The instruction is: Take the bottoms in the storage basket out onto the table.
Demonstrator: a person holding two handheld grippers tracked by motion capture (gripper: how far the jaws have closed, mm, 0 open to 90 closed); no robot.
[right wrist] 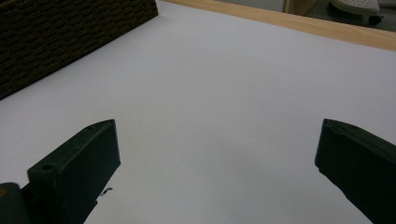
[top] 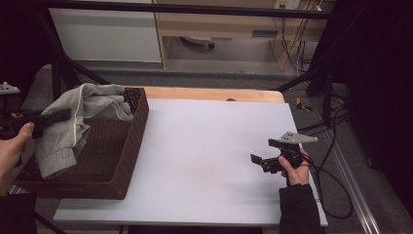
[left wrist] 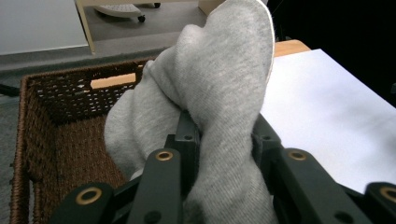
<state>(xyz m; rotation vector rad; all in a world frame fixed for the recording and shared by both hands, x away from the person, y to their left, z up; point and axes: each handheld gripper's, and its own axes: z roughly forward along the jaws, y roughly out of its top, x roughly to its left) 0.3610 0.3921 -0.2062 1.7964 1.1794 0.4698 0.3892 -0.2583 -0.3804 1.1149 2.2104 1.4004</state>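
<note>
Left gripper (top: pixel 68 116), at the left edge of the high view: we record its jaws clamped on a grey garment (top: pixel 73 124), lifted above the brown wicker basket (top: pixel 126 161) and draping into it. Right gripper (top: pixel 260 161), lower right of the frame: jaws spread wide, empty, low over the white tabletop (top: pixel 204 146).

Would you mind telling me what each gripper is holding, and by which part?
The left gripper pinches a bunched fold of the grey garment above the wicker basket; the right gripper holds nothing.
</note>
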